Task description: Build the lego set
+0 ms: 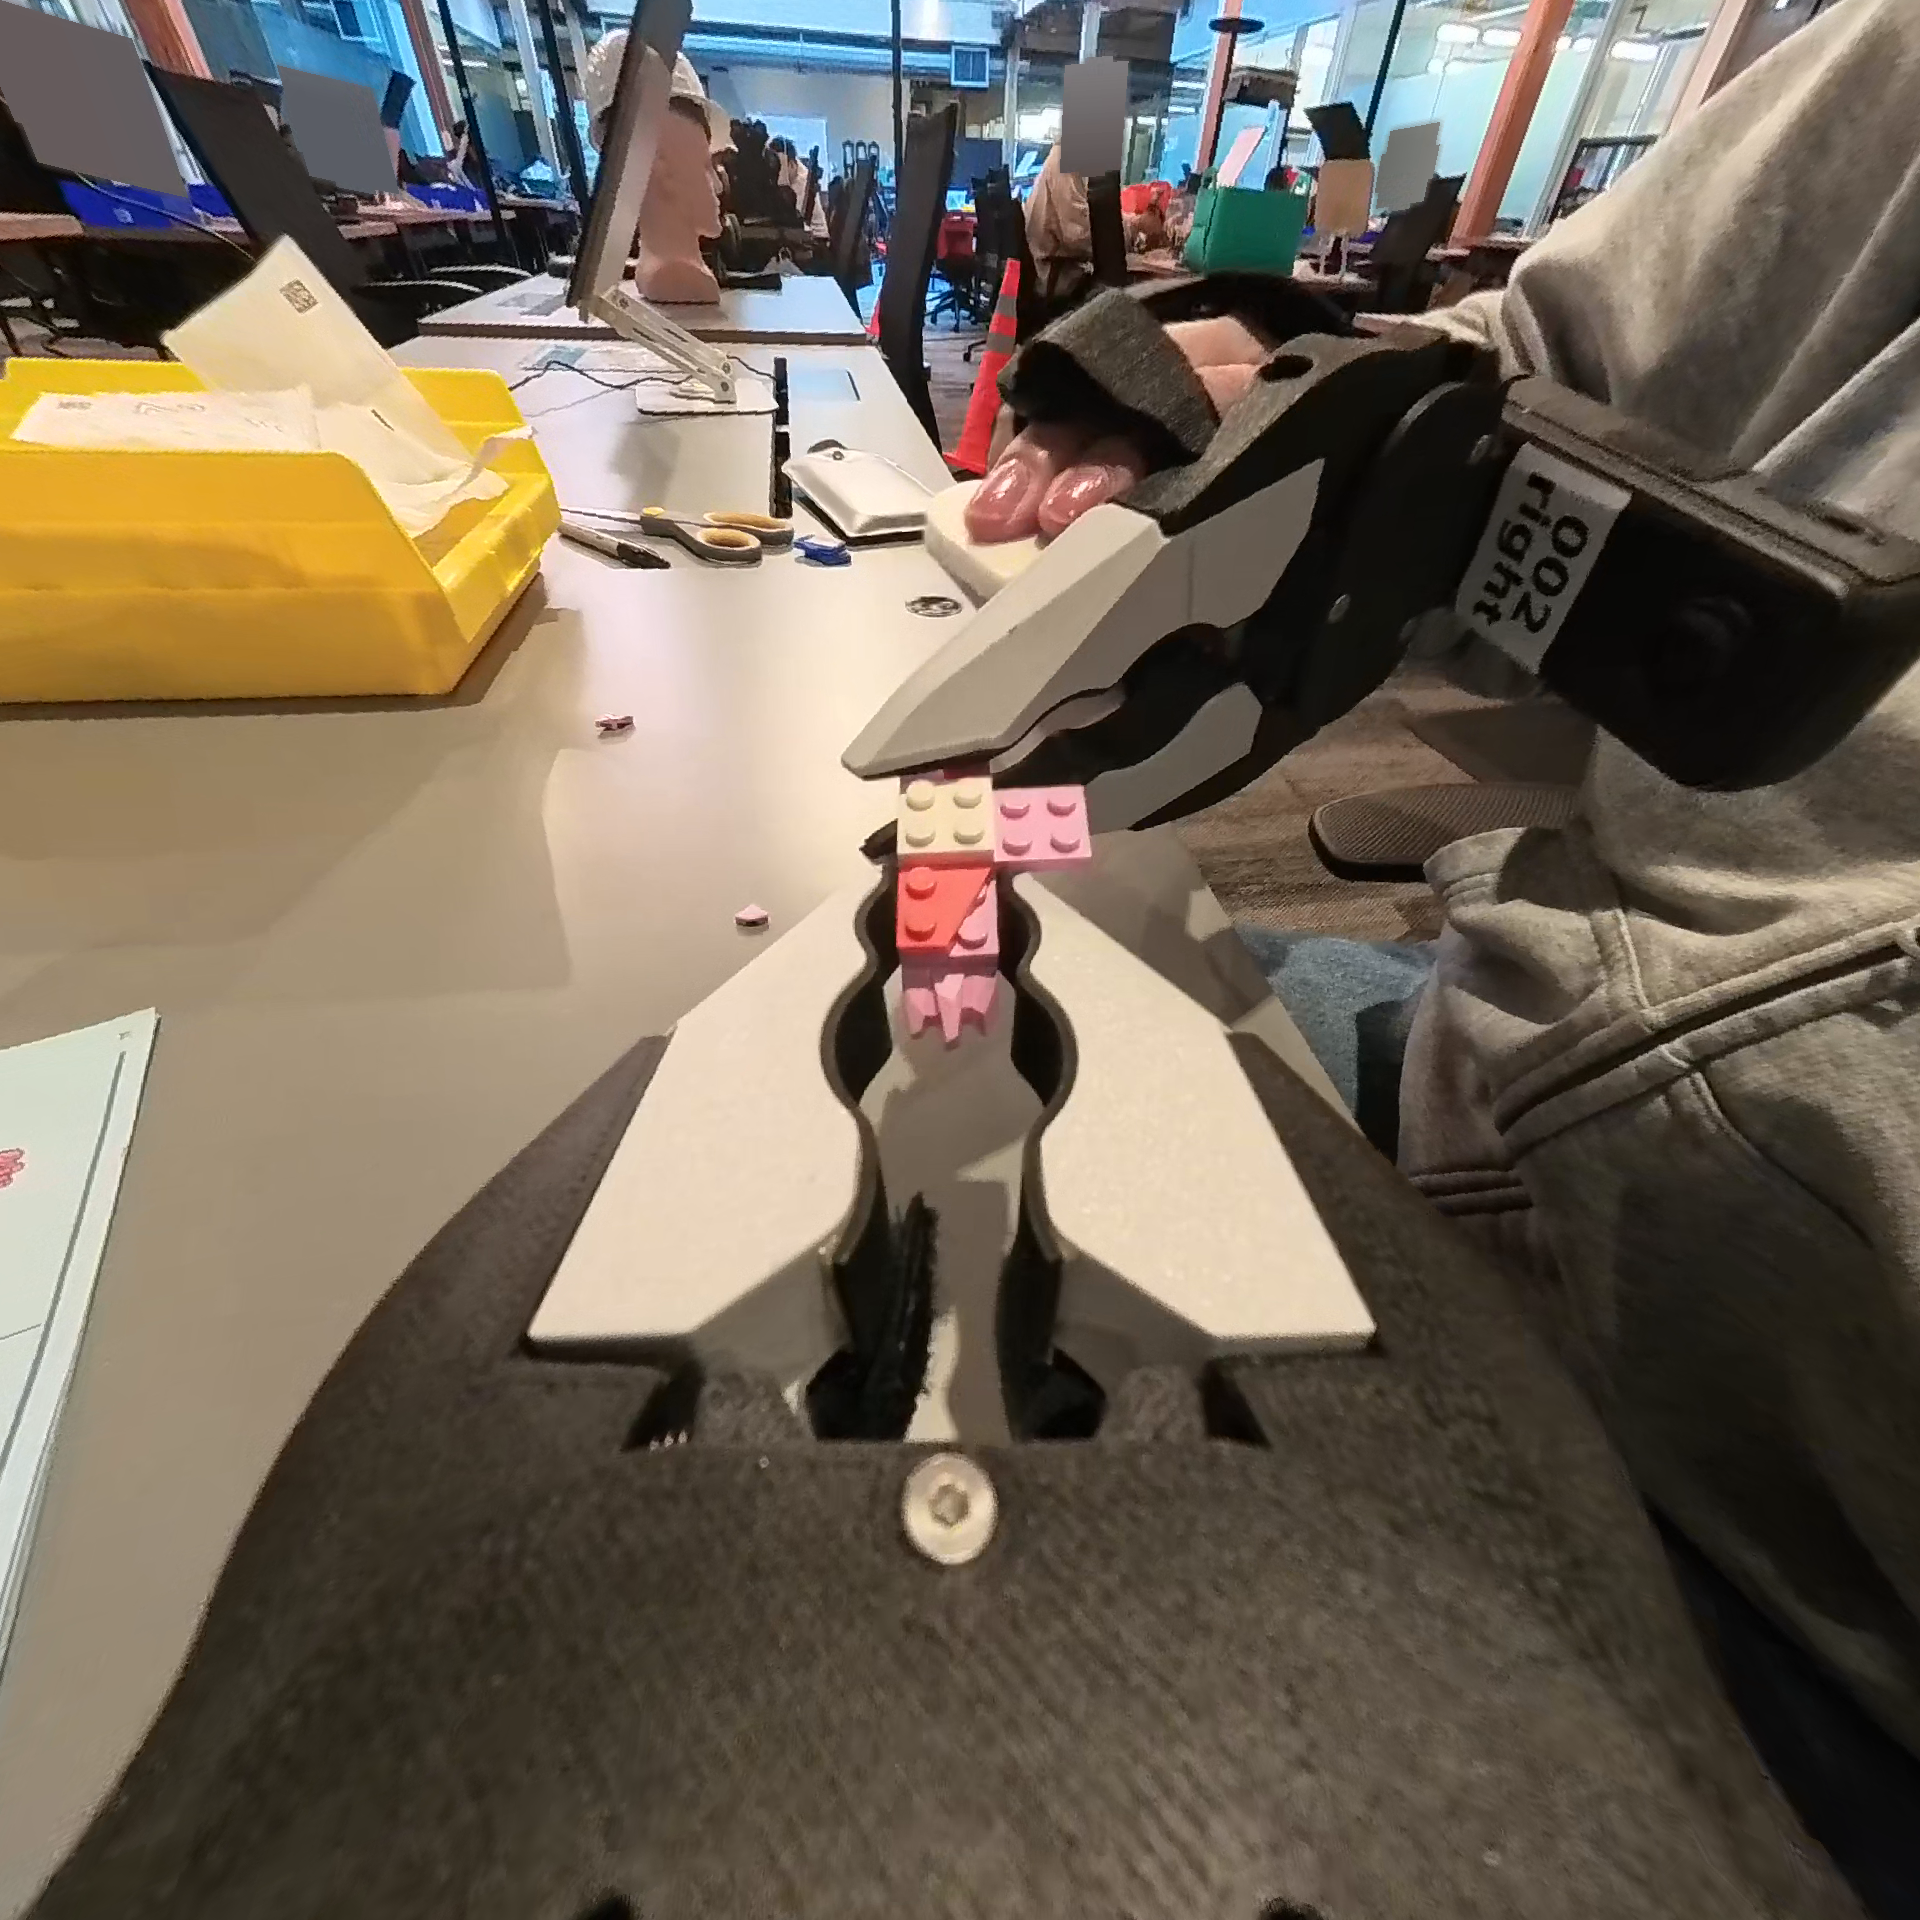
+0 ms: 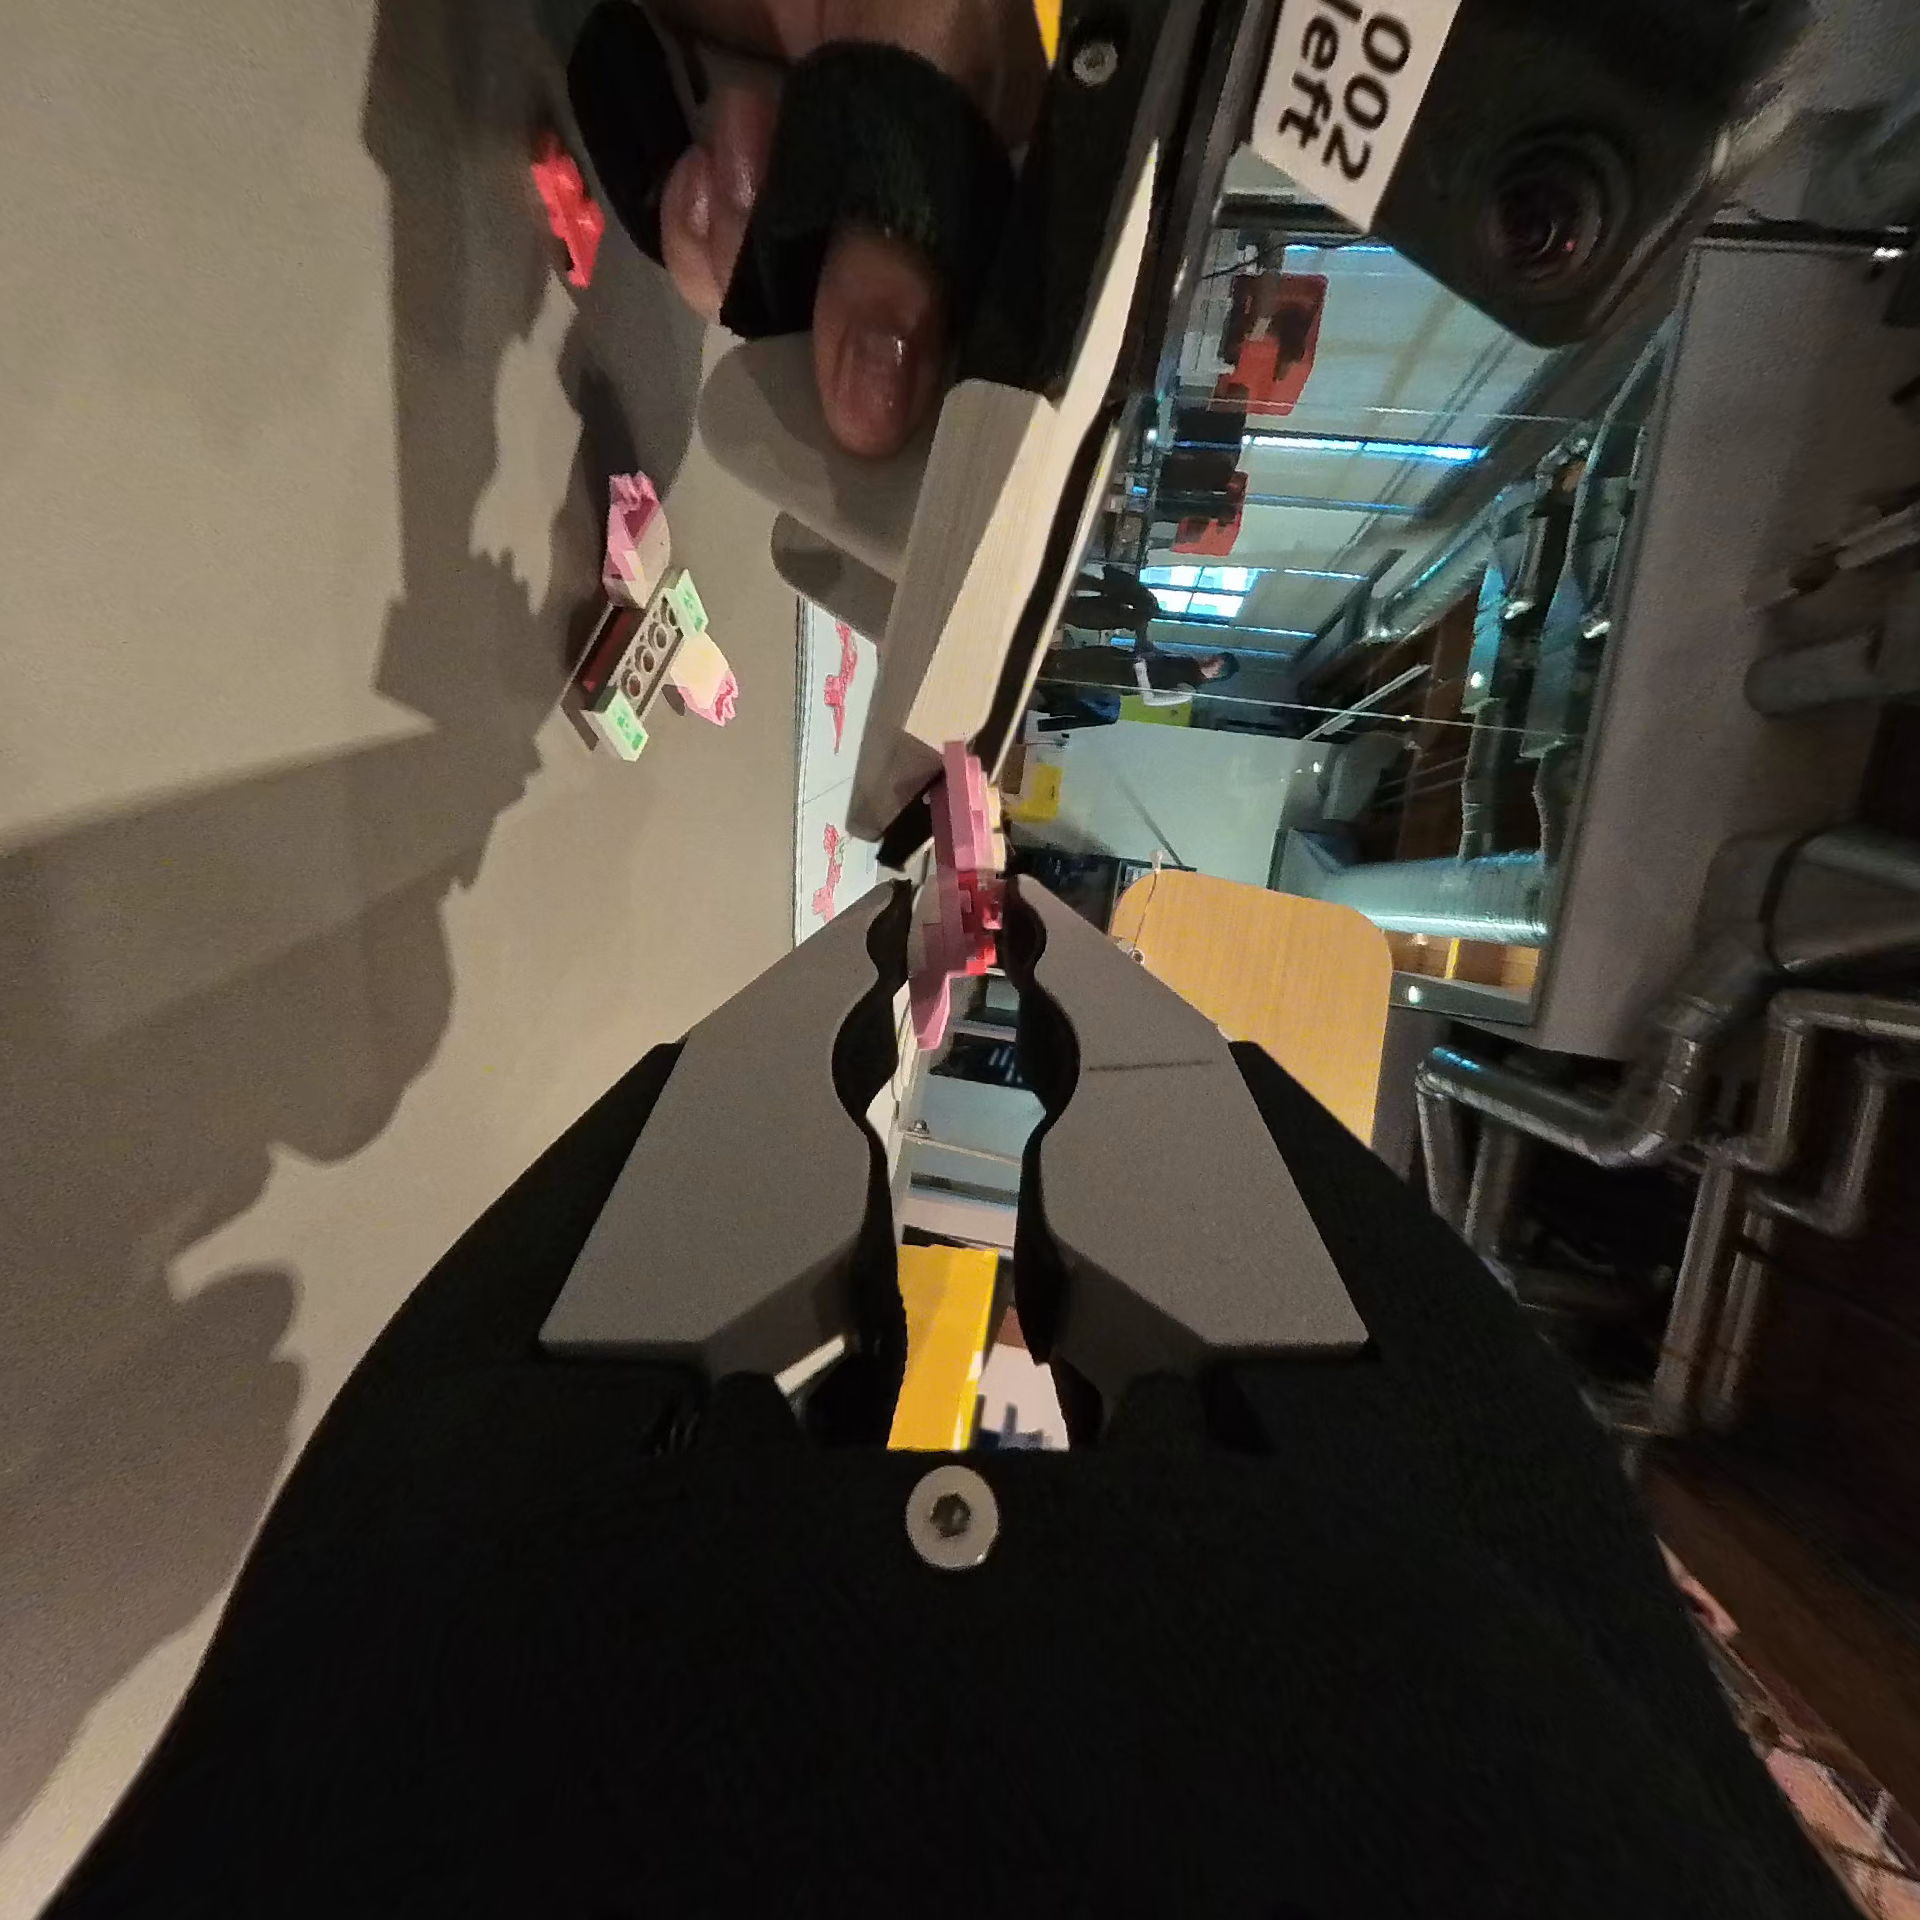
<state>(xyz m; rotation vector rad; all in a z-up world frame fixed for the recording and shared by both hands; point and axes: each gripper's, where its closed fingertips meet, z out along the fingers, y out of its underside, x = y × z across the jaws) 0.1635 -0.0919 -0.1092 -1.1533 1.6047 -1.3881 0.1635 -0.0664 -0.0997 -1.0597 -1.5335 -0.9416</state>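
Observation:
A small lego assembly (image 1: 935, 831) of cream, pink and red plates is held in the air above the table edge. My left gripper (image 1: 948, 902) is shut on its lower pink and red part. My right gripper (image 1: 940, 777) comes in from the right and is shut on its upper end, just above the cream and pink plates. In the right wrist view my right gripper (image 2: 961, 888) grips the pink and red assembly (image 2: 951, 961), and the left gripper (image 2: 920, 821) meets it from above. A second sub-build (image 2: 649, 655) of grey, green, cream and pink pieces lies on the table.
A yellow bin (image 1: 260, 582) with paper bags stands at the back left. Scissors (image 1: 717, 530) and a pen (image 1: 613, 545) lie behind it. Loose pink bits (image 1: 615, 720) lie on the table (image 1: 364, 883). An instruction booklet (image 1: 52, 1195) is at the left. A red piece (image 2: 566, 218) lies near the hand. Left and right tips are no more than a few centimetres apart.

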